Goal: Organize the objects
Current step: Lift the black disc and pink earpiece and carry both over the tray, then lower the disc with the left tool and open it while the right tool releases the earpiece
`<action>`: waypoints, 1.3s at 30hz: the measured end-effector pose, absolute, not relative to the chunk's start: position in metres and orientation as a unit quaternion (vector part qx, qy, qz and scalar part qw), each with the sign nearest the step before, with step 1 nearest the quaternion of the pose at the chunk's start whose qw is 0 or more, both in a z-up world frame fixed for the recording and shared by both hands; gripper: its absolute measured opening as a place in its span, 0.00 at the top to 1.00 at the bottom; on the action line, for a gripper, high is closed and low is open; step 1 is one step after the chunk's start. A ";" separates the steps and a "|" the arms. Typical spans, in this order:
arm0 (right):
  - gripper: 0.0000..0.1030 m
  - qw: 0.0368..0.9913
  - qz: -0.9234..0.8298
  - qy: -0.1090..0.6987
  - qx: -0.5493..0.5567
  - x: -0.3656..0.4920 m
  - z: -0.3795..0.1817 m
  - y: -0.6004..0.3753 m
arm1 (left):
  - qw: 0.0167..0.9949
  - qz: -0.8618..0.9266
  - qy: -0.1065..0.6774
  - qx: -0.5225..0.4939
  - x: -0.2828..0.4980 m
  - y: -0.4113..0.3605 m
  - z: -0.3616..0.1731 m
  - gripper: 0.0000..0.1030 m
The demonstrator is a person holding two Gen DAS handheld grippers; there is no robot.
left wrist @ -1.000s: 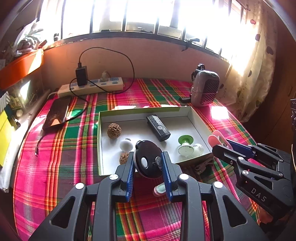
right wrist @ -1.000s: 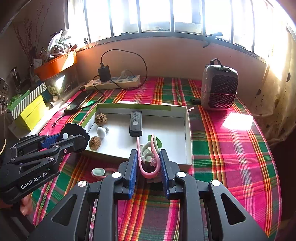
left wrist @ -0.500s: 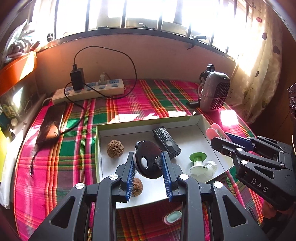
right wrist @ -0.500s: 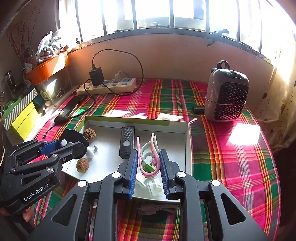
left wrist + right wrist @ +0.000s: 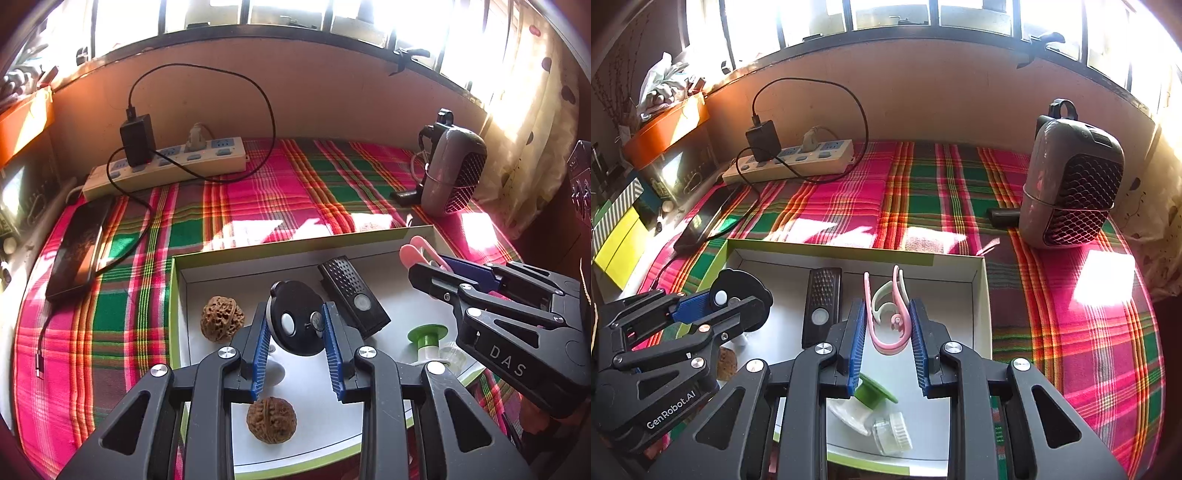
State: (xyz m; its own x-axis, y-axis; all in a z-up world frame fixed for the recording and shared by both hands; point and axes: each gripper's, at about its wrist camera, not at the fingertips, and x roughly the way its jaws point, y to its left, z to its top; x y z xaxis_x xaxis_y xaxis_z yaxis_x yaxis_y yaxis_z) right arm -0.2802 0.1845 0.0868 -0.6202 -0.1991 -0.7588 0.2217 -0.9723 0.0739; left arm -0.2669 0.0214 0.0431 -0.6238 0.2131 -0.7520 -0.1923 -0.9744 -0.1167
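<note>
Left gripper: the left gripper (image 5: 297,328) pinches a black disc (image 5: 298,317) between its blue pads, held above the white box (image 5: 177,291); a white button and a small metal stud show on the disc's face.
Right gripper: the right gripper (image 5: 886,325) is pressed in on a pink clip (image 5: 886,325), a looped piece with a paler inner loop, held over the box's right half.
Only in the left view: two walnuts lie in the box, one walnut (image 5: 221,319) near the left wall, the other walnut (image 5: 271,419) at the near edge under the pads; a white knob (image 5: 275,371) sits between them, partly hidden by the left pad.
Only in the right view: a yellow box (image 5: 617,243) and an orange tray (image 5: 665,129) stand at the table's left side; the clear jar (image 5: 890,428) shows whole, lying on its side beside the green spool (image 5: 873,393).
Both views: each shows the other gripper from the side, over the box.
Box contents: a black remote (image 5: 822,304) lies in the middle; walnuts to the left, green spool and jar to the right near the front.
Outside the box: a power strip (image 5: 166,166) with a black charger plugged in, a phone (image 5: 79,251) on its cable, and a grey heater (image 5: 1071,184) stand on the plaid cloth (image 5: 1052,314).
</note>
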 end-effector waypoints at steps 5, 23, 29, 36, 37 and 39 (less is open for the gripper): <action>0.76 0.119 -0.894 0.011 0.433 -0.290 0.077 0.184 | 0.116 0.897 -0.012 -0.427 -0.276 0.024 0.037 0.75; 0.76 0.122 -0.885 0.015 0.449 -0.304 0.062 0.179 | 0.114 0.889 0.000 -0.444 -0.291 0.030 0.020 0.75; 0.76 0.119 -0.885 0.015 0.450 -0.305 0.059 0.179 | 0.115 0.888 -0.001 -0.445 -0.292 0.031 0.018 0.75; 0.76 0.118 -0.883 0.018 0.454 -0.305 0.055 0.179 | 0.115 0.888 -0.002 -0.445 -0.292 0.031 0.017 0.75; 0.76 0.118 -0.883 0.019 0.454 -0.305 0.055 0.179 | 0.115 0.888 0.000 -0.445 -0.292 0.031 0.017 0.75; 0.76 0.118 -0.883 0.020 0.454 -0.305 0.055 0.177 | 0.114 0.888 -0.001 -0.446 -0.292 0.031 0.017 0.75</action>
State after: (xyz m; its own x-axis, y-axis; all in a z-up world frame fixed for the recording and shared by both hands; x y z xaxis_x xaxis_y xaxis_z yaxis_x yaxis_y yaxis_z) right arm -0.3053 0.1775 0.0552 -0.5601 -0.1906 -0.8062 0.2267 -0.9713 0.0720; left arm -0.2922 0.0314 0.0167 -0.5768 0.2038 -0.7911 -0.2028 -0.9738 -0.1030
